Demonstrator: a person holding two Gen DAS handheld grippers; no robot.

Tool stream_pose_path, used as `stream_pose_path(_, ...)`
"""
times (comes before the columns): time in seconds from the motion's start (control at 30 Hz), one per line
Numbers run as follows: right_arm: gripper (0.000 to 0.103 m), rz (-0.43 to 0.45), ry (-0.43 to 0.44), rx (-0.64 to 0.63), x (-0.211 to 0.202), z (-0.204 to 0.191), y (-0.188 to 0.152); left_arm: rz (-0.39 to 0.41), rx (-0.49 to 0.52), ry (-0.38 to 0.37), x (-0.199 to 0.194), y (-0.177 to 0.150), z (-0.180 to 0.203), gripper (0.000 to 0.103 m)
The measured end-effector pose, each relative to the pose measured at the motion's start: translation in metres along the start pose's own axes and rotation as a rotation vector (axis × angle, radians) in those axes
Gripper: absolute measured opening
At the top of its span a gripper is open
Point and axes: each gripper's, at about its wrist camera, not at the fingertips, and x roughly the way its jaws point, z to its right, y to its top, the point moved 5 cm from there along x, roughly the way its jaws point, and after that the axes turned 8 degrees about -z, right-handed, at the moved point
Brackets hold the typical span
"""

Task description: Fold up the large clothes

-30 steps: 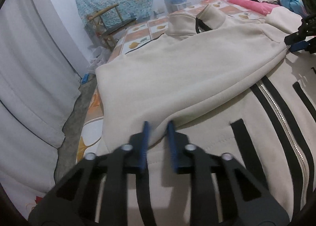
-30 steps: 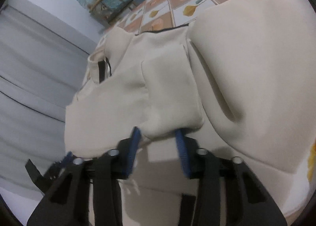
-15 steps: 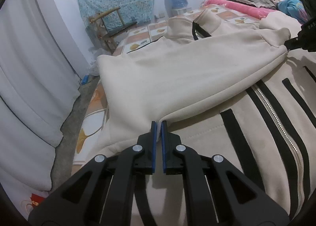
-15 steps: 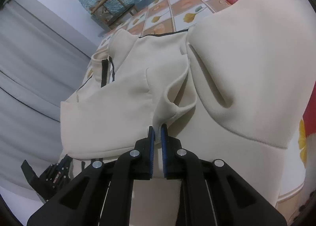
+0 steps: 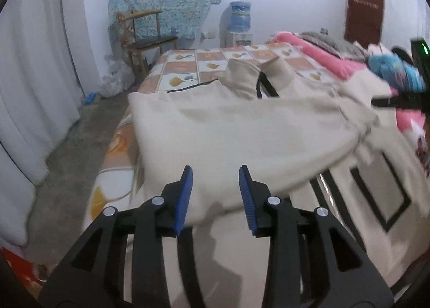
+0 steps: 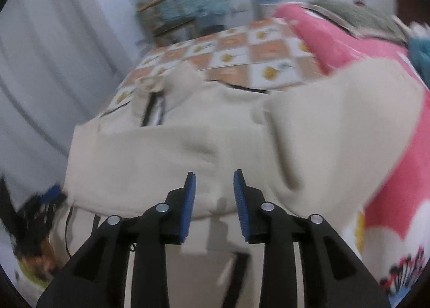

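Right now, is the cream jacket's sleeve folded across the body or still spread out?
Folded across. The sleeve lies diagonally over the jacket front, covering the upper part of its black stripes. Both grippers, left and right, are open.

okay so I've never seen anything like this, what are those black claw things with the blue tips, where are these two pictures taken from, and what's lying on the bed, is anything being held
Those are two hand-held grippers, one in each of a person's hands, with no robot arm. Each carries a wide-angle camera looking along its two fingers, so each picture looks out from one gripper. One view shows the left gripper, the other the right gripper. The blue strips are the finger pads. On the bed, which has a patterned cover, lies a large cream jacket with black stripes, one side folded across the front. Both grippers are open above the cloth and hold nothing. Behind are a chair, a water jug and a pink blanket.
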Motion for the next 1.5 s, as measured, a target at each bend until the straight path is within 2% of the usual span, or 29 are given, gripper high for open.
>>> stream_pose_path(0.1,0.036,-0.031,0.000,-0.073,0.022,-0.014,0.004,-0.071,-0.107,-0.011,0.034,0.005,-0.021,0.034)
stream_pose_path(0.17,0.036,-0.068,-0.027,-0.121,0.044,-0.016,0.003,-0.122,-0.173,0.009,0.052,-0.001,-0.038,0.033)
stream_pose_path(0.2,0.036,-0.094,-0.072,-0.128,0.056,-0.009,0.002,-0.091,-0.196,-0.015,0.050,-0.001,-0.044,0.033)
stream_pose_path(0.23,0.037,-0.110,-0.099,-0.120,0.062,-0.003,0.001,-0.102,-0.207,-0.022,0.049,-0.002,-0.048,0.033)
stream_pose_path(0.3,0.036,-0.101,-0.080,-0.079,0.059,0.007,0.002,-0.106,-0.217,-0.039,0.043,-0.003,-0.053,0.033)
stream_pose_path(0.33,0.036,-0.110,-0.098,-0.057,0.055,0.012,0.004,-0.105,-0.220,-0.047,0.038,-0.002,-0.054,0.034)
stream_pose_path(0.43,0.038,-0.069,-0.085,-0.096,0.043,0.006,0.013,-0.066,-0.175,-0.055,0.019,0.014,-0.053,0.046)
stream_pose_path(0.5,0.041,-0.058,-0.070,-0.123,0.044,-0.002,0.022,-0.050,-0.141,-0.063,0.017,0.030,-0.050,0.050)
stream_pose_path(0.57,0.042,-0.057,-0.042,-0.132,0.052,-0.007,0.030,-0.075,-0.116,-0.092,0.032,0.051,-0.044,0.058)
stream_pose_path(0.6,0.042,-0.058,-0.016,-0.131,0.060,-0.009,0.034,-0.088,-0.110,-0.100,0.043,0.058,-0.045,0.059)
stream_pose_path(0.67,0.042,-0.064,-0.008,-0.122,0.073,-0.009,0.041,-0.126,-0.111,-0.067,0.069,0.064,-0.051,0.060)
stream_pose_path(0.73,0.042,-0.065,-0.048,-0.120,0.086,-0.005,0.046,-0.197,-0.156,0.001,0.103,0.061,-0.070,0.059)
stream_pose_path(0.77,0.042,-0.064,-0.078,-0.114,0.088,0.000,0.046,-0.180,-0.164,0.006,0.104,0.061,-0.074,0.060)
stream_pose_path(0.8,0.042,-0.061,-0.098,-0.098,0.087,0.005,0.046,-0.155,-0.181,0.015,0.100,0.063,-0.080,0.060)
stream_pose_path(0.9,0.042,-0.041,-0.112,-0.048,0.073,0.017,0.044,-0.162,-0.247,-0.016,0.089,0.062,-0.093,0.062)
stream_pose_path(0.97,0.048,-0.005,-0.126,-0.087,0.065,0.012,0.045,-0.145,-0.250,-0.013,0.075,0.063,-0.095,0.065)
stream_pose_path(1.03,0.052,-0.004,-0.098,-0.131,0.069,0.000,0.047,-0.129,-0.244,-0.011,0.063,0.068,-0.094,0.068)
stream_pose_path(1.1,0.054,-0.030,-0.088,-0.163,0.079,-0.009,0.046,-0.122,-0.245,-0.008,0.048,0.068,-0.091,0.072)
stream_pose_path(1.13,0.059,-0.061,-0.091,-0.188,0.091,-0.014,0.045,-0.120,-0.250,-0.010,0.041,0.069,-0.088,0.074)
stream_pose_path(1.23,0.061,-0.049,-0.169,-0.236,0.099,-0.019,0.042,-0.130,-0.259,-0.014,0.020,0.070,-0.081,0.081)
stream_pose_path(1.3,0.061,-0.055,-0.184,-0.223,0.093,-0.020,0.041,-0.132,-0.248,-0.013,0.003,0.072,-0.072,0.084)
stream_pose_path(1.4,0.061,-0.005,-0.137,-0.230,0.066,-0.028,0.034,-0.124,-0.223,0.002,-0.014,0.077,-0.060,0.087)
stream_pose_path(1.5,0.068,-0.012,-0.138,-0.279,0.060,-0.033,0.022,-0.126,-0.204,0.016,-0.018,0.084,-0.042,0.089)
